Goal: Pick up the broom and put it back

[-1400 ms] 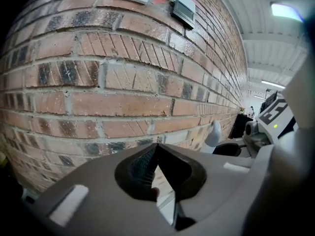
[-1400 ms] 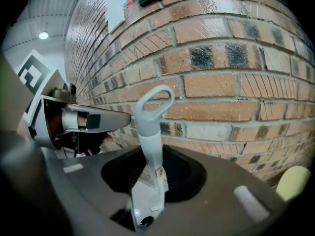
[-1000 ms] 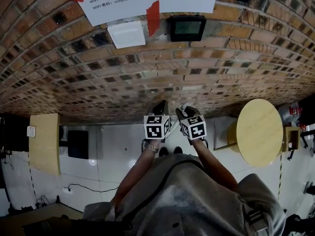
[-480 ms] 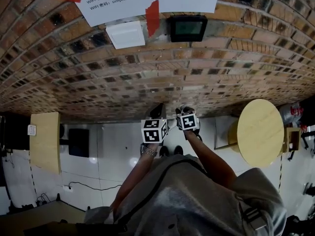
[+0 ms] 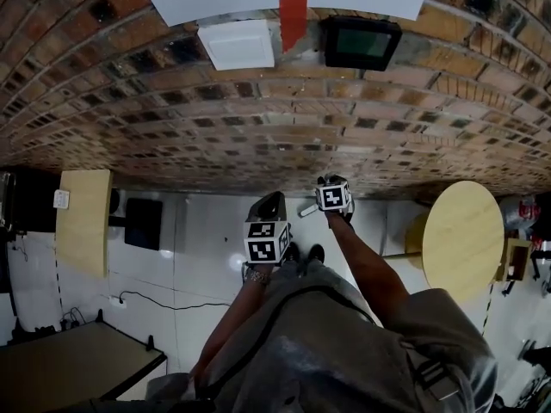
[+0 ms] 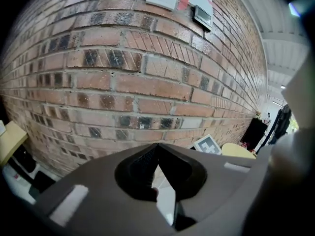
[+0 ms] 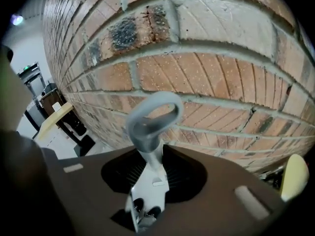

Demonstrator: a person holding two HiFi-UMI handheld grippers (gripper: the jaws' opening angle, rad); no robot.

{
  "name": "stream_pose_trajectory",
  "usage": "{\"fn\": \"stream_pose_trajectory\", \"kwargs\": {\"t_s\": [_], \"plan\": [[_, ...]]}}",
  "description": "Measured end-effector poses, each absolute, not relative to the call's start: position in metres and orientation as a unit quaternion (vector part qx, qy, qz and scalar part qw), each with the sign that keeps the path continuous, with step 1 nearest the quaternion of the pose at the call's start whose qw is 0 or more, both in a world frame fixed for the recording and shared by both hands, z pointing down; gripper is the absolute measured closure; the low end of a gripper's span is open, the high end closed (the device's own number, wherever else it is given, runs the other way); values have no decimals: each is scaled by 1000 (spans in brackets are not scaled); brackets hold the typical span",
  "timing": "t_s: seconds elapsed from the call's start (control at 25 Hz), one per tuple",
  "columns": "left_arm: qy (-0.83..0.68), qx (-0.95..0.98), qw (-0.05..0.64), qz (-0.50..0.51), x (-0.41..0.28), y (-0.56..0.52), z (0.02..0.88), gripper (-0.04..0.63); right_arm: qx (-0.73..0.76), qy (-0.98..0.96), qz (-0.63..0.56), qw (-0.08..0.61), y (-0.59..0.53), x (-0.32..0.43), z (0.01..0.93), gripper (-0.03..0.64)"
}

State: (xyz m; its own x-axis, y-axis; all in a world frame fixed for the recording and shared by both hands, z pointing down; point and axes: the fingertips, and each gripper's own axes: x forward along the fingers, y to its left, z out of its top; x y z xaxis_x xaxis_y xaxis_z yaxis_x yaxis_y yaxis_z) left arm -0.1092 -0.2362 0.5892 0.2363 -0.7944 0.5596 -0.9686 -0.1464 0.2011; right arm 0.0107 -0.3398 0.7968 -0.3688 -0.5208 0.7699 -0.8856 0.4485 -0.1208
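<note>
Plainly, right gripper view shows right gripper (image 7: 153, 154) clamped on broom (image 7: 139, 129) by its loop; left gripper view, left gripper (image 6: 157, 149) closed, empty; head view alone shows arms (image 5: 366, 269)

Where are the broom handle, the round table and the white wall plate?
broom handle (image 7: 146, 141): right gripper view, base of grey loop.
round table (image 5: 463, 241): head view, top.
white wall plate (image 5: 237, 44): head view, centre.

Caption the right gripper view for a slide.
Right tool grips the broom handle; grey loop before brick wall.
</note>
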Motion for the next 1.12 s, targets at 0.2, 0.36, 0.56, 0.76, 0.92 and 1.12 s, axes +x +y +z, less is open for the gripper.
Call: {"fn": "stream_pose_trajectory", "kwargs": {"t_s": [0.2, 0.36, 0.56, 0.76, 0.92, 1.12], "plan": [[-606, 729, 273, 166, -115, -231, 594, 614, 450, -780, 268, 342, -365, 8, 800, 517], [-608, 729, 270, 160, -112, -232, 589, 614, 441, -786, 264, 343, -372, 1, 793, 455], [-603, 730, 275, 164, -98, -224, 590, 614, 451, -780, 272, 337, -365, 9, 786, 430], [-589, 737, 282, 173, -81, -203, 600, 614, 464, -781, 284, 305, -337, 23, 772, 431], [-572, 752, 275, 176, -74, -180, 601, 614, 469, -785, 299, 274, -288, 29, 746, 447], [-548, 780, 257, 158, -74, -140, 586, 614, 460, -802, 319, 209, -203, 11, 688, 581]]}}
